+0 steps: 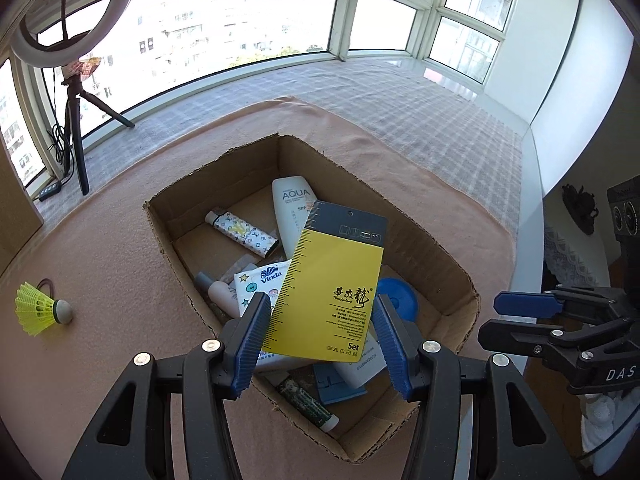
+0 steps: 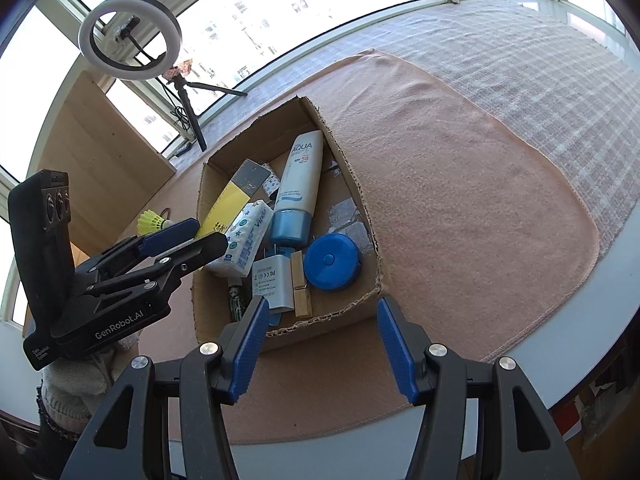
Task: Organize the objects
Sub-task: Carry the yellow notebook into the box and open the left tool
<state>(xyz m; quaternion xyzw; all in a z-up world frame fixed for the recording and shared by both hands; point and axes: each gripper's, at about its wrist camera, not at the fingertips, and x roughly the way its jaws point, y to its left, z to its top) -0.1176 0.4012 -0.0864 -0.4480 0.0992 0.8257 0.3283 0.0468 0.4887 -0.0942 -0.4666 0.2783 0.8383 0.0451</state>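
Yellow card (image 1: 332, 280), grey top band, ruler-marked edge, tilted over cardboard box (image 1: 432, 248), clamped in left gripper (image 1: 318, 320); right gripper (image 2: 322, 334) open, empty.

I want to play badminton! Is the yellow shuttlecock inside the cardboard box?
No, the yellow shuttlecock lies on the peach cloth, outside the cardboard box.

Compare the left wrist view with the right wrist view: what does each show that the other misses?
Only the left wrist view shows the patterned lighter clearly. Only the right shows the wooden clothespin and white charger. Both share the cardboard box, AQUA tube, blue round case, shuttlecock and the yellow card between the left gripper fingers.
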